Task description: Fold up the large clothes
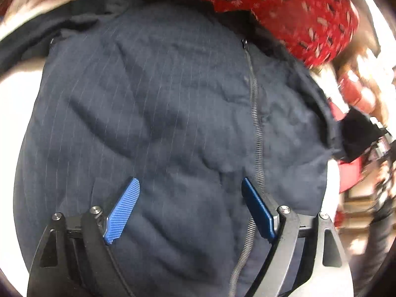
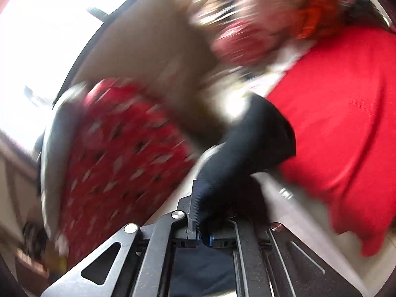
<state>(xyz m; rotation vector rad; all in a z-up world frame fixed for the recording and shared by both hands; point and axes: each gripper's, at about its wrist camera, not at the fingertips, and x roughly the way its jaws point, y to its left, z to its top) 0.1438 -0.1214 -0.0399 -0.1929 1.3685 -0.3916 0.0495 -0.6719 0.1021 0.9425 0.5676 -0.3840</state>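
Observation:
A large navy pinstriped jacket [image 1: 158,113] with a metal zipper [image 1: 255,113] lies spread out and wrinkled, filling the left wrist view. My left gripper [image 1: 189,185] is open, its blue pads [image 1: 123,210] just above the cloth left of the zipper, holding nothing. My right gripper [image 2: 201,212] is shut on a navy sleeve or edge of the jacket [image 2: 247,143], which runs up and away from the fingers. The right wrist view is blurred.
A red patterned cloth [image 1: 284,7] lies beyond the jacket's top edge; it also shows in the right wrist view [image 2: 118,153]. A plain red cloth [image 2: 346,123] lies at the right. The pale surface [image 1: 14,94] shows at the left.

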